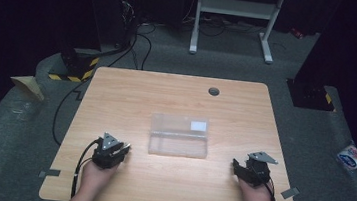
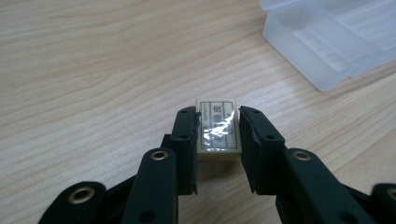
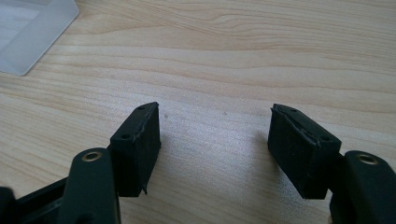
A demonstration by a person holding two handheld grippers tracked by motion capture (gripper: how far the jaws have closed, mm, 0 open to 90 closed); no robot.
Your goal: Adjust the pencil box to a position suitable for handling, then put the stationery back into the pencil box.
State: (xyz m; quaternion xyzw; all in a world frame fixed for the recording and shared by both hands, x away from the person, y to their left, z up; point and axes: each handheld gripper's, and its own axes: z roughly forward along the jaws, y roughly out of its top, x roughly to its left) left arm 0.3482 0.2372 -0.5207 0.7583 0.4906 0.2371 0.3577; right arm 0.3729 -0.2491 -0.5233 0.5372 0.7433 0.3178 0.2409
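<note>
2 tongs rest low on the wooden surface (image 1: pixel 122 185), 1 in each of the person's hands. The left tongs (image 2: pixel 218 133) are clamped on a small cream eraser (image 2: pixel 217 128) in a glossy printed wrapper; both black pads press against its long sides, and the eraser lies flat on the wood. In the high view the left tongs (image 1: pixel 122 151) sit just off the near left corner of a clear plastic box (image 1: pixel 179 136), which lies open near the middle of the surface, with a small white piece (image 1: pixel 198 126) in its far half. A corner of that box (image 2: pixel 327 42) also shows near the eraser, not touching it. The right tongs (image 3: pixel 215 135) stand apart with bare wood between the pads, and in the high view they (image 1: pixel 240 168) lie near the box's right end.
</note>
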